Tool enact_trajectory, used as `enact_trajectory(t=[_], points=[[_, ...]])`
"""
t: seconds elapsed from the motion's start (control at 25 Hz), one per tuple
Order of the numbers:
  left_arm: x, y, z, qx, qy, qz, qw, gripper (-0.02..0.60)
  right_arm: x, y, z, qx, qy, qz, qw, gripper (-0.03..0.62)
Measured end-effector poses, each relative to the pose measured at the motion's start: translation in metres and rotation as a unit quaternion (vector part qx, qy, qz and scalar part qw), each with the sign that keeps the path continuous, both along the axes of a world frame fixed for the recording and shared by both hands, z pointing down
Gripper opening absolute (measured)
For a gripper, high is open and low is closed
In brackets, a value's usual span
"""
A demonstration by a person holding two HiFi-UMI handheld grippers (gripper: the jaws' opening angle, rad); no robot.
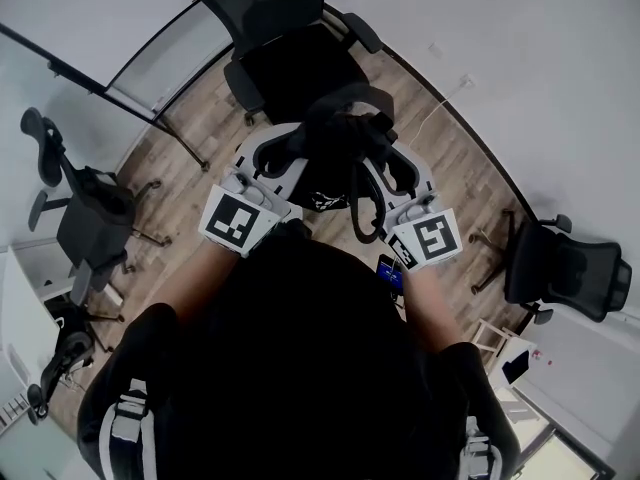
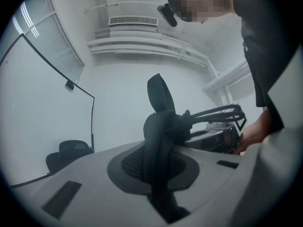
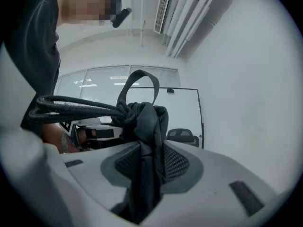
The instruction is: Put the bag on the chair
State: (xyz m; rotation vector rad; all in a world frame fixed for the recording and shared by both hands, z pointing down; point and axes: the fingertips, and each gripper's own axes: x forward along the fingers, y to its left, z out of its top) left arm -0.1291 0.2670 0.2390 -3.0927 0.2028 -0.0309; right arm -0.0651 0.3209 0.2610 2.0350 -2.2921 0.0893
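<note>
My left tongs [image 2: 158, 174] are clenched on a dark twisted strap of the bag [image 2: 163, 126], which runs up between the jaws and covers most of the ribbed pads. My right tongs [image 3: 144, 174] are likewise clamped on a bunched fold of the same black fabric, with a bundle of braided cords [image 3: 71, 105] stretching off toward 9 o'clock and a thin loop [image 3: 142, 79] standing up at 12. From the head view, both tools point toward 12 o'clock and meet on the bag near the middle of the frame, held up in front of the black office chair [image 1: 290, 58]. The bag overlaps the seat's near edge, and I cannot tell whether it touches the seat. Most of the bag's body is hidden under the tongs and behind my dark torso, which fills the frame from 4 to 8 o'clock. Another chair [image 1: 90, 213] stands at 9 o'clock, and a third [image 1: 570, 268] at 4 o'clock is partly cut off.
</note>
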Motion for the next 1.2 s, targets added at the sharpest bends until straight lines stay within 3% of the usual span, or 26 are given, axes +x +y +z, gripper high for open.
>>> enact_trajectory(t=[0.48,0.76,1.2], points=[[0.044,-0.115,0.007,-0.007,0.0,0.017,0.9998,0.041,0.042,-0.113,0.01,-0.012,-0.003,0.018,1.0,0.118],[0.075,-0.159,0.008,-0.008,0.003,0.007,0.9999,0.041,0.072,-0.158,0.011,-0.017,-0.005,0.002,1.0,0.12],[0.175,-0.21,0.022,-0.013,-0.02,-0.063,0.9977,0.041,0.182,-0.222,0.022,-0.018,-0.016,-0.078,0.997,0.12]])
